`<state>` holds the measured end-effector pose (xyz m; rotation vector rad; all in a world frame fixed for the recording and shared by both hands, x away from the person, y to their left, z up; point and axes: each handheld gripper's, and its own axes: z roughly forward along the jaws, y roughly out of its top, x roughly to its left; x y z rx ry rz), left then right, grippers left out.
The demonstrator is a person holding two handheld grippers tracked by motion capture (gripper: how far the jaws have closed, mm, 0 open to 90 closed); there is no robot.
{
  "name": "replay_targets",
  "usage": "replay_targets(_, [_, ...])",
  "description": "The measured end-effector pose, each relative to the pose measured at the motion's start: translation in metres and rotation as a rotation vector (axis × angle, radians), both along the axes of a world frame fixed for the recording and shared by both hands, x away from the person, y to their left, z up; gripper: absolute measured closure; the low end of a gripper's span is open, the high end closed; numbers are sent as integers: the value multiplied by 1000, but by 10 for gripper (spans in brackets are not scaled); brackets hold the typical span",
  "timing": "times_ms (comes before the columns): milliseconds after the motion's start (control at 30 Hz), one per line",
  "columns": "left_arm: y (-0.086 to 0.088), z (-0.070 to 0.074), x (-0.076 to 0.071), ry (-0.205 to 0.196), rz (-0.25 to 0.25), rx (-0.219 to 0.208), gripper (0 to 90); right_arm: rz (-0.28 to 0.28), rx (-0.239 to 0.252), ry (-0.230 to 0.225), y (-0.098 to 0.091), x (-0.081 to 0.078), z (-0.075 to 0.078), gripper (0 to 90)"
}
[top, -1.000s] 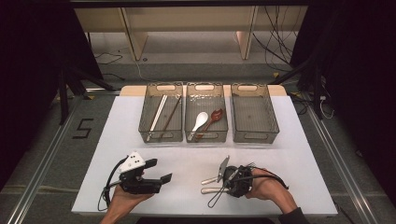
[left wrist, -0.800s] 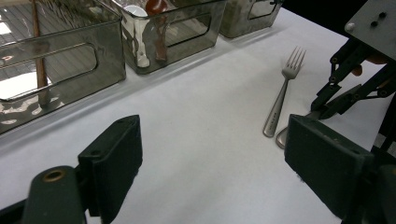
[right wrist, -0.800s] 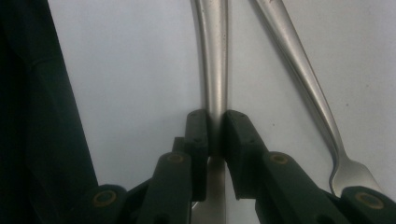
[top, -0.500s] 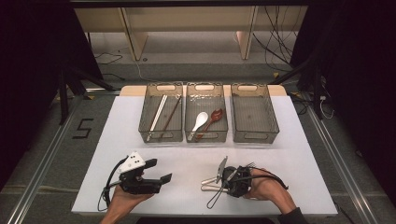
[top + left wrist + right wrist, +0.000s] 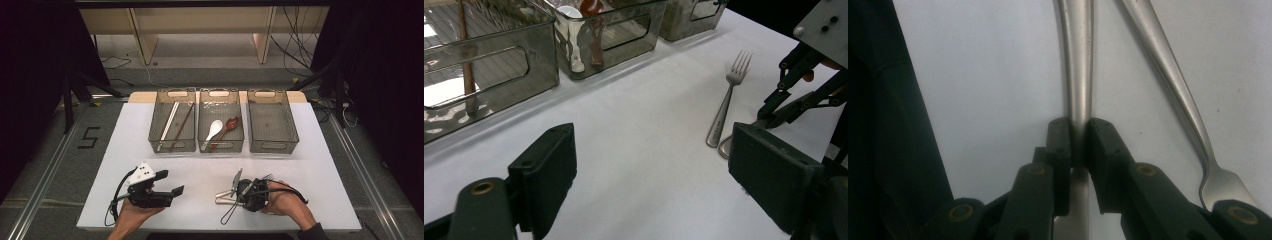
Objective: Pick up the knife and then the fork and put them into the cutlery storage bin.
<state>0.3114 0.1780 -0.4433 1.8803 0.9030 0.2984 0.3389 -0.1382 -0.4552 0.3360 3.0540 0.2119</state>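
My right gripper (image 5: 1078, 135) lies low on the white table, its pads shut on the handle of a metal utensil (image 5: 1077, 60). Beside it on the table lies a metal fork (image 5: 1173, 85). From above, the right gripper (image 5: 234, 196) points left near the front edge, and two metal handles (image 5: 221, 198) stick out past it. The fork (image 5: 726, 105) also lies in the left gripper view, tines toward the bins. My left gripper (image 5: 170, 182) rests at the front left, open, with bare table between its jaws (image 5: 651, 165).
Three clear bins stand in a row at the back. The left bin (image 5: 156, 131) holds chopsticks (image 5: 175, 122). The middle bin (image 5: 202, 120) holds a white spoon (image 5: 215, 129) and a reddish spoon (image 5: 230, 123). The right bin (image 5: 272, 120) holds nothing. The table's front edge is close to both hands.
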Motion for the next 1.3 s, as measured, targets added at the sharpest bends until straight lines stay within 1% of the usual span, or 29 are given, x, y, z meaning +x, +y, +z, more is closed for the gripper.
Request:
replay_targets(67, [0, 0, 0, 2, 2, -2, 191, 1, 6, -9, -1, 1, 0, 803])
replay_targets(133, [0, 0, 0, 2, 3, -2, 192, -11, 7, -14, -3, 2, 2, 804])
replay_targets(200, [0, 0, 0, 3, 3, -2, 192, -34, 19, -23, -5, 3, 4, 804])
replay_targets(267, [0, 0, 0, 2, 3, -2, 192, -34, 35, -33, -7, 4, 7, 804])
replay_targets(333, [0, 0, 0, 2, 3, -2, 192, -59, 60, -36, -10, 5, 11, 804])
replay_targets(400, [0, 0, 0, 2, 3, -1, 192, -70, 76, -54, -12, 6, 14, 804])
replay_targets(433, [0, 0, 0, 1, 2, -1, 192, -70, 78, -57, -13, 6, 16, 804])
replay_targets(467, [0, 0, 0, 3, 3, -4, 192, -91, 98, -62, -14, 6, 19, 804])
replay_targets(567, [1, 0, 0, 6, 2, -10, 191, -110, 138, -84, -19, 9, 25, 804])
replay_targets(600, [1, 0, 0, 6, 6, -16, 192, -127, 149, -82, -20, 9, 27, 804])
replay_targets(633, [1, 0, 0, 7, 6, -17, 192, -130, 167, -93, -22, 11, 29, 804])
replay_targets(667, [1, 0, 0, 7, 6, -17, 192, -144, 179, -87, -23, 11, 31, 804])
replay_targets(733, [1, 0, 0, 6, 7, -17, 192, -165, 204, -105, -26, 13, 35, 804])
replay_targets(800, [1, 0, 1, 7, 7, -16, 192, -189, 235, -107, -30, 14, 40, 804])
replay_targets(867, [1, 0, 1, 6, 8, -18, 192, -207, 269, -112, -35, 17, 44, 804])
replay_targets(900, [1, 0, 1, 6, 8, -18, 192, -220, 284, -121, -38, 18, 46, 804])
replay_targets(933, [1, 0, 1, 4, 9, -18, 192, -230, 298, -118, -41, 20, 49, 803])
replay_targets(1000, [2, 0, 1, 1, 11, -20, 192, -249, 333, -135, -46, 24, 53, 804])
replay_targets(1033, [2, 1, 1, 2, 10, -21, 191, -267, 346, -133, -49, 25, 55, 804])
replay_targets(1100, [2, 1, 1, 1, 17, -30, 191, -279, 377, -133, -54, 29, 58, 804])
replay_targets(1167, [3, 1, 1, -1, 16, -28, 190, -314, 405, -140, -60, 33, 63, 803])
replay_targets(1200, [4, 1, 1, -3, 18, -28, 189, -316, 419, -159, -62, 35, 65, 804])
replay_targets(1233, [4, 1, 1, -4, 19, -30, 189, -329, 430, -162, -64, 37, 68, 804])
replay_targets(1300, [5, 2, 1, -9, 24, -35, 188, -344, 450, -185, -68, 41, 73, 804])
